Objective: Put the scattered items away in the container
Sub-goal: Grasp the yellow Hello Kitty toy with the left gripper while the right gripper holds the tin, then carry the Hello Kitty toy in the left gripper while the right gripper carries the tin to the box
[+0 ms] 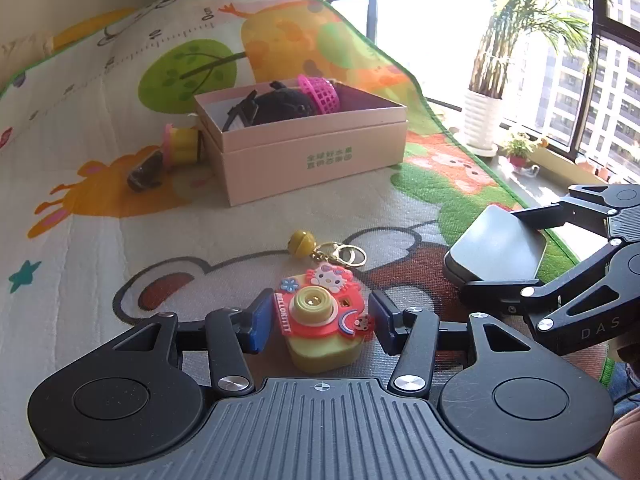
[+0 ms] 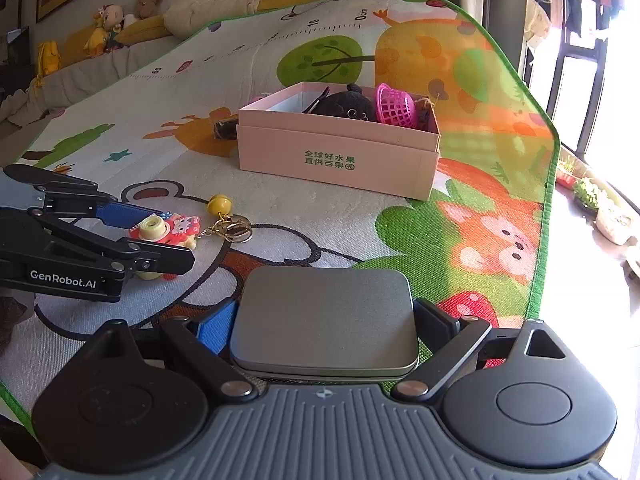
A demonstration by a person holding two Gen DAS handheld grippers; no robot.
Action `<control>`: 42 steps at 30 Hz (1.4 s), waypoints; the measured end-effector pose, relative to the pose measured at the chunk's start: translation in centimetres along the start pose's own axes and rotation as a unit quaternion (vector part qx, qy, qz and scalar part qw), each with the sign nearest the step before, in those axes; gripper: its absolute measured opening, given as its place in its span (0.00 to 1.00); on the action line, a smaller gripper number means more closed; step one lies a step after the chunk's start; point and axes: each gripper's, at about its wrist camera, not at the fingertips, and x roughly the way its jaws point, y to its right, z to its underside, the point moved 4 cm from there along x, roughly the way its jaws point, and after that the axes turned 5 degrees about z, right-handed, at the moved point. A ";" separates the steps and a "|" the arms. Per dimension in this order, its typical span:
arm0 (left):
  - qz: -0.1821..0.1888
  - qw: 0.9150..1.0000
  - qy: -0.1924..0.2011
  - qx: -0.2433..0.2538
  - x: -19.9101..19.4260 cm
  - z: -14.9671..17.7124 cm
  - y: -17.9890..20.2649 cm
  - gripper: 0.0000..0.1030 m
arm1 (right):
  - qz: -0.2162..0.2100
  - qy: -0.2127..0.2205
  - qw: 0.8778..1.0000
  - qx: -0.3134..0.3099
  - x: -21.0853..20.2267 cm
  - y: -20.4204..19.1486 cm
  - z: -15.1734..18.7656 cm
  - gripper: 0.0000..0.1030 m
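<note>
A red and yellow toy camera keychain (image 1: 322, 320) with a yellow bell (image 1: 301, 242) lies on the play mat between the blue pads of my left gripper (image 1: 320, 320); the pads stand close on both sides, small gaps showing. It also shows in the right wrist view (image 2: 168, 230). My right gripper (image 2: 326, 328) is shut on a flat grey metal tin (image 2: 324, 316), also seen in the left wrist view (image 1: 498, 248). The pink box (image 1: 312, 148) (image 2: 336, 152) holds a black plush (image 2: 346, 106) and a pink basket (image 2: 394, 106).
A yellow and pink toy (image 1: 182, 144) and a dark small item (image 1: 146, 172) lie on the mat left of the box. The mat's green edge (image 2: 540, 240) drops off to the right, with potted plants (image 1: 486, 116) by the window. Plush toys (image 2: 112, 24) sit far left.
</note>
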 end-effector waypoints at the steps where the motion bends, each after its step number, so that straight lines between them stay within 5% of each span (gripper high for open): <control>1: 0.002 1.000 -0.001 -0.001 -0.1 0.0 0.0 0.54 | 0.001 0.002 1.000 -0.001 -0.1 -0.1 0.0 0.90; 23: 0.000 0.999 0.034 0.035 -2.9 -2.5 1.6 0.49 | 0.004 0.035 0.999 0.003 -2.1 0.2 -0.8 0.90; 31: 0.000 1.000 -0.010 0.015 -1.4 -0.6 1.4 0.51 | 0.000 0.035 0.999 0.010 -2.4 0.5 -0.5 0.90; 38: 0.067 0.998 -0.015 0.011 -2.1 0.4 2.7 0.69 | 0.001 0.034 0.999 0.017 -2.2 0.7 -0.4 0.90; 42: 0.150 0.988 -0.020 -0.002 -2.7 0.7 4.2 0.78 | 0.009 0.033 0.999 0.028 -2.1 1.3 -0.4 0.90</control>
